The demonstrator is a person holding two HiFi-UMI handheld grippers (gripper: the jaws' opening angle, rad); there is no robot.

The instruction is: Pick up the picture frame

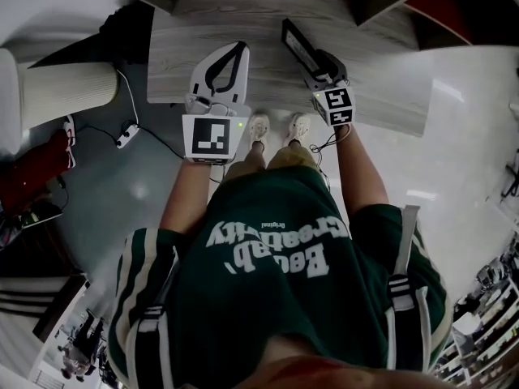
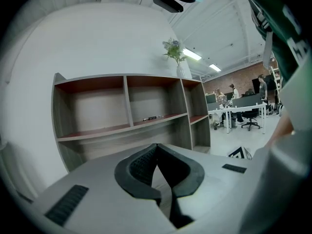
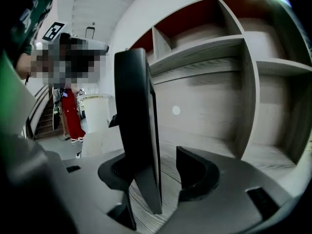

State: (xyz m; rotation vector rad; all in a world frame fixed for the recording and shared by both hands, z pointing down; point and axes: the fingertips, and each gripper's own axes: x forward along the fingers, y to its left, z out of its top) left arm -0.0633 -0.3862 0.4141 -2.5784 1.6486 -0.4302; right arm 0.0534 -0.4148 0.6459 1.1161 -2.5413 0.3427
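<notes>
Right claw (image 1: 316,61) released: jaws apart around the picture frame (image 3: 136,126), which stands edge-on between them, against one jaw, a gap to the other. Frame sits at 1 o'clock from the person, over the wooden shelf top (image 1: 243,14). Left claw (image 2: 156,147) clenched, empty, at 11 o'clock.

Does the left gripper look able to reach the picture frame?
Probably yes: only bare shelf top separates the left gripper from the picture frame, though its fingers are together and the right gripper straddles the frame.
</notes>
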